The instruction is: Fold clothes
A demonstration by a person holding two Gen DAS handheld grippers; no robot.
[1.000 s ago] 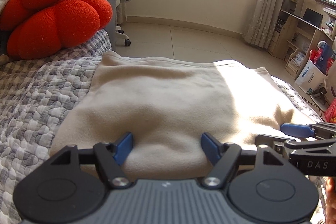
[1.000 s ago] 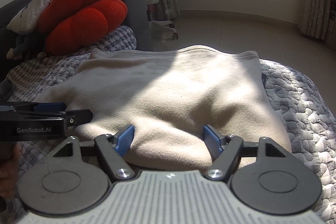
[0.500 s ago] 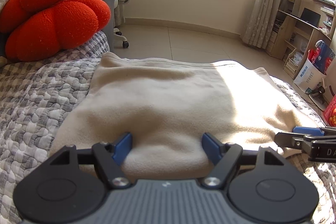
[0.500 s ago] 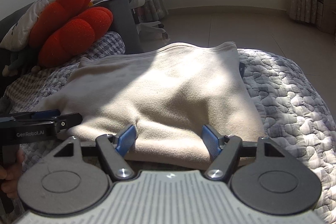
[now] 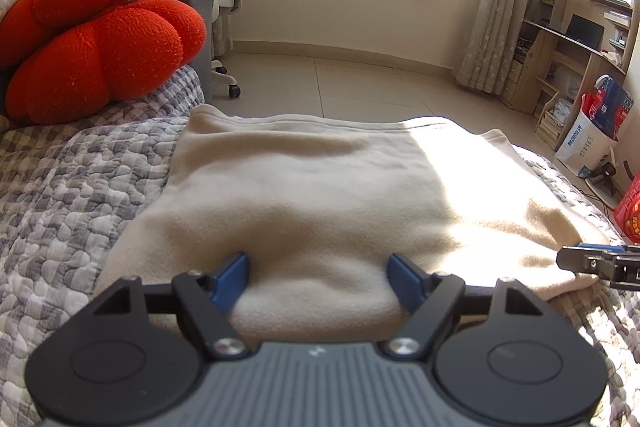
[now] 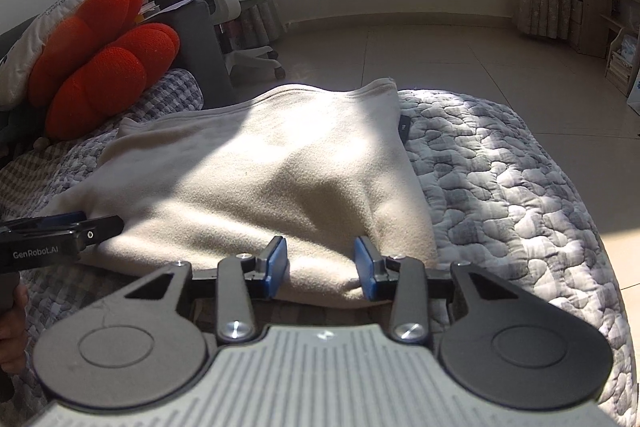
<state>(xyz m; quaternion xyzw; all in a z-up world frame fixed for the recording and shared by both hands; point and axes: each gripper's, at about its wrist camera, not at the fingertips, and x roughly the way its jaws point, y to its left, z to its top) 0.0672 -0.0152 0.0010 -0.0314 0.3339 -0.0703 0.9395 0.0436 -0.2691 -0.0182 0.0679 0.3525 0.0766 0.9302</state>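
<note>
Cream fleece garment (image 5: 320, 195), soft, limp and light, lies flat on grey quilted bed (image 5: 80, 187); left gripper (image 5: 318, 277) fingers spread astride near hem, right gripper (image 6: 320, 265) fingers have just been closing around near corner, best hold.

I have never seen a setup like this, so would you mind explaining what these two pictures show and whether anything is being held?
There is no robot here: a person holds a hand tool in each hand, each ending in a two-finger claw with blue pads and a wide-angle camera looking along the fingers. One picture comes from the left claw, the other from the right claw.

A folded cream garment lies on a grey quilted bed cover, with a red cushion behind it.

The left claw stands open, its fingers on either side of the garment's near edge. The right claw has just been closing around the near right corner; the cloth sits between its pads, but I cannot tell whether they grip it yet.
</note>
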